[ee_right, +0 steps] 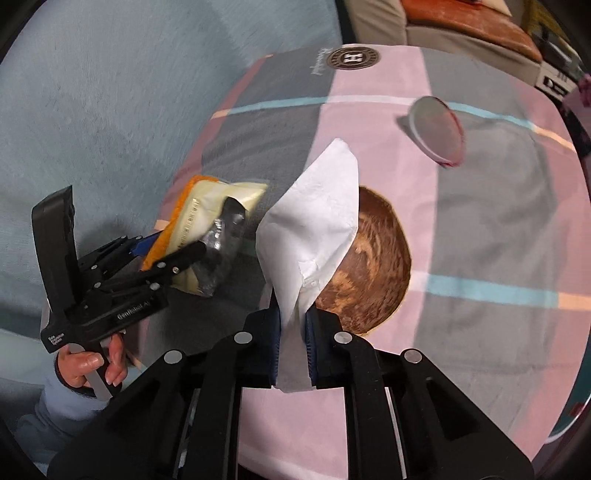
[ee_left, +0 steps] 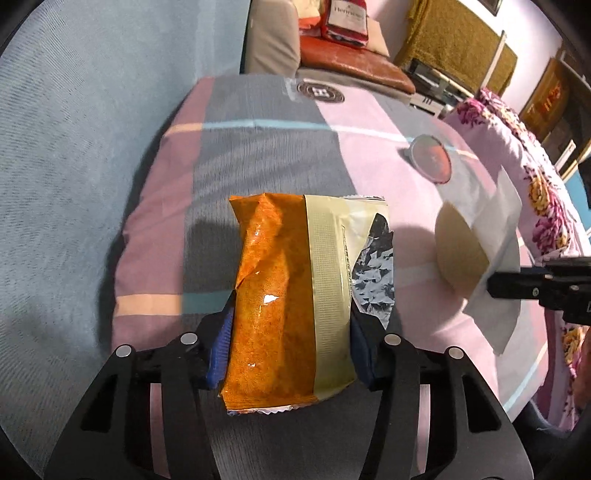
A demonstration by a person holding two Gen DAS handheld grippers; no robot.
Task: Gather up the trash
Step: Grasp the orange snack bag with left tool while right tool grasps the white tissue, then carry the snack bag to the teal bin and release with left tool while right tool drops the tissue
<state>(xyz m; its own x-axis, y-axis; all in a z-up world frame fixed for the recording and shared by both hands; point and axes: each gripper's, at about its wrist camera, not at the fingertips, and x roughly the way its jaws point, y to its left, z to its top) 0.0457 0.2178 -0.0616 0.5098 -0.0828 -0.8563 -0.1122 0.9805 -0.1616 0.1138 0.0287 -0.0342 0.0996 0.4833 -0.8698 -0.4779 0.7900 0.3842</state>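
Observation:
My left gripper [ee_left: 291,325] is shut on an orange and cream snack bag [ee_left: 291,295], held above the striped bedspread [ee_left: 258,155]. The bag also shows in the right wrist view [ee_right: 207,229], in the left gripper [ee_right: 177,258]. My right gripper [ee_right: 293,332] is shut on a white tissue [ee_right: 314,229], held upright above a brown wooden bowl [ee_right: 373,273]. In the left wrist view the tissue [ee_left: 495,221] hangs by the bowl [ee_left: 458,251], with the right gripper [ee_left: 517,284] at the right edge.
A round red lid with a grey rim [ee_left: 430,157] lies on the bedspread at the far right; it also shows in the right wrist view [ee_right: 437,131]. A floral quilt [ee_left: 535,184] lies along the right. A sofa with a red bag [ee_left: 347,22] stands beyond the bed.

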